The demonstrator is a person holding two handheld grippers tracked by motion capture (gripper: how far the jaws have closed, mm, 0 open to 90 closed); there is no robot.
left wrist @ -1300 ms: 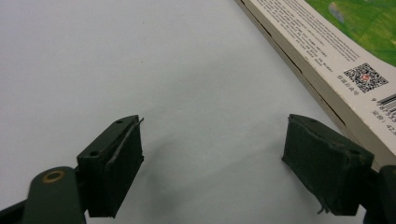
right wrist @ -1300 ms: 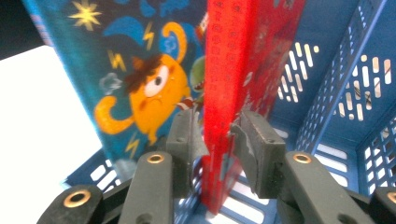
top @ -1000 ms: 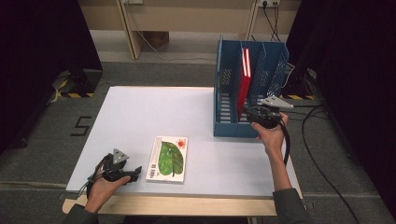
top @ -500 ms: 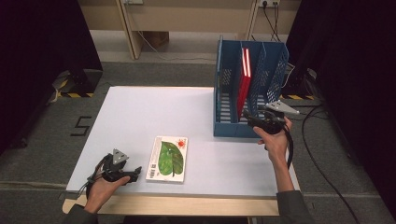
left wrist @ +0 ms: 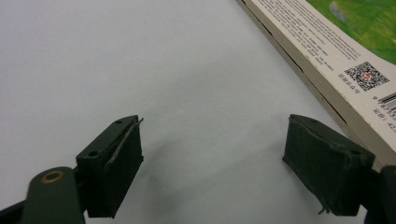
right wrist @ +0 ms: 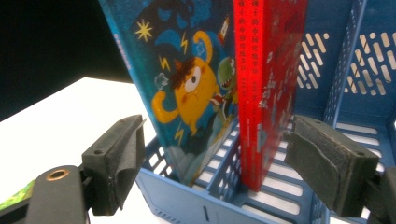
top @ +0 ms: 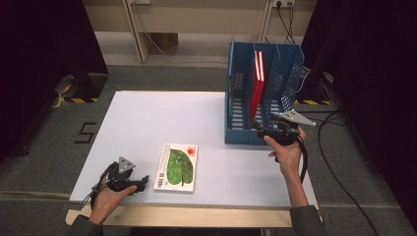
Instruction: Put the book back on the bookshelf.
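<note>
The desk is a plain white slab with a pale wood edge along the near side, standing on grey carpet. A "5" is marked on the carpet off the desk's left side, and yellow-and-black tape shows at the far left. Dark curtains hang on both sides of the room; a light wooden bench runs along the back wall with cables hanging down from it.

On the desk I count one blue rack at the far right, with mesh dividers making slots. In it stand two books: a red book, upright in a middle slot, and a blue book with a yellow one-eyed monster on its cover, leaning in the slot beside it. A third book, the green book with a leaf on its cover, lies flat near the front edge, well apart from the rack.

There are two grippers, one per hand. The left gripper rests low on the desk just beside the green book's left edge, jaws spread wide with bare desk between them. The right gripper is held at the rack's near end, pointing into it, jaws spread with nothing between them; the red book's spine stands ahead of the gap.
</note>
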